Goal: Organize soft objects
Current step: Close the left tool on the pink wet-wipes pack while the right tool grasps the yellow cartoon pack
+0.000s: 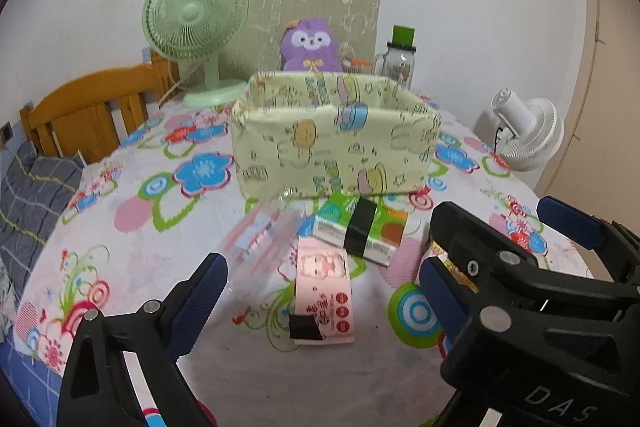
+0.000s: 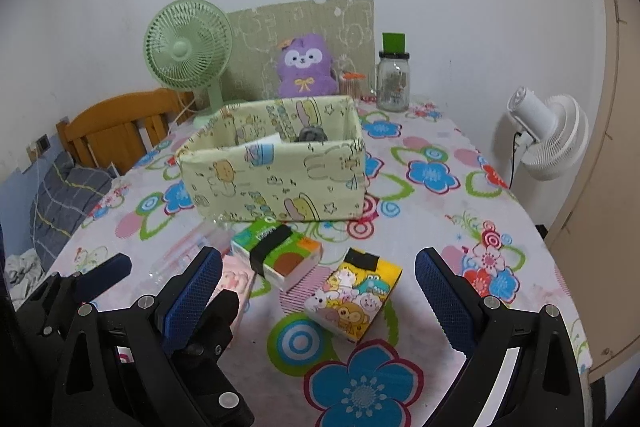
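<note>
- Three soft tissue packs lying flat on the flowered tablecloth (image 2: 460, 163), each with a strip of black tape: pink pack (image 1: 325, 291), green pack (image 1: 356, 229), yellow cartoon-animal pack (image 2: 354, 297).
- Glossy plastic wrap, blocky cushion shapes; green pack overlapping the far end of the pink pack.
- Pink pack centred between the fingers of the left gripper (image 1: 320, 291); jaws spread wide, holding nothing.
- Yellow pack between the fingers of the right gripper (image 2: 320, 291), nearer the right pad; jaws wide, empty.
- Beyond both sets of fingertips, just past the green pack: open-topped fabric bin (image 2: 276, 171), pale yellow print, soft folded walls.
- Blurred clear plastic wrapper (image 1: 262, 243) ahead of the left finger.
- Bare cloth right of the right finger, up to the table's curved edge.
</note>
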`<control>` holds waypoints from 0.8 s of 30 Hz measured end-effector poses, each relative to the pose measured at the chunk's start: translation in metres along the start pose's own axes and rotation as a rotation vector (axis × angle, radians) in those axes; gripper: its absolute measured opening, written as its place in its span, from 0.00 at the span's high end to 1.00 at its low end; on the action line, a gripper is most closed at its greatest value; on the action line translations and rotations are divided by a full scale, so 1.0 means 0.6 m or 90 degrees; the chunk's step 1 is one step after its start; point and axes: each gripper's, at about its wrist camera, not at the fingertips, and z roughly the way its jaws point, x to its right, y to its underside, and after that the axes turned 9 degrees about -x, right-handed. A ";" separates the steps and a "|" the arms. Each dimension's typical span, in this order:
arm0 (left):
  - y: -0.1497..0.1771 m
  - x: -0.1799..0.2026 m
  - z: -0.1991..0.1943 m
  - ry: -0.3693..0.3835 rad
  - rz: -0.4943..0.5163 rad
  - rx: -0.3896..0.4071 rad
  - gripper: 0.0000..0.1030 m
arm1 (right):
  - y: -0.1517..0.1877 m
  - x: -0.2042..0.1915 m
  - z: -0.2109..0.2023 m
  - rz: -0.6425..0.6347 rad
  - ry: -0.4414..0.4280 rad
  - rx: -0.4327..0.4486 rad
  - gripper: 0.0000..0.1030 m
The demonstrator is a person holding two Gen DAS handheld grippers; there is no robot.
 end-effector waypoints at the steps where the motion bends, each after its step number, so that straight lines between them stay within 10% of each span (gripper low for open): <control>1: 0.004 0.001 0.004 -0.001 -0.001 -0.005 0.06 | 0.003 0.002 0.005 0.000 0.001 -0.002 0.04; 24: 0.014 -0.006 0.089 -0.012 -0.004 -0.089 0.51 | 0.022 0.020 0.103 0.017 0.008 -0.087 0.04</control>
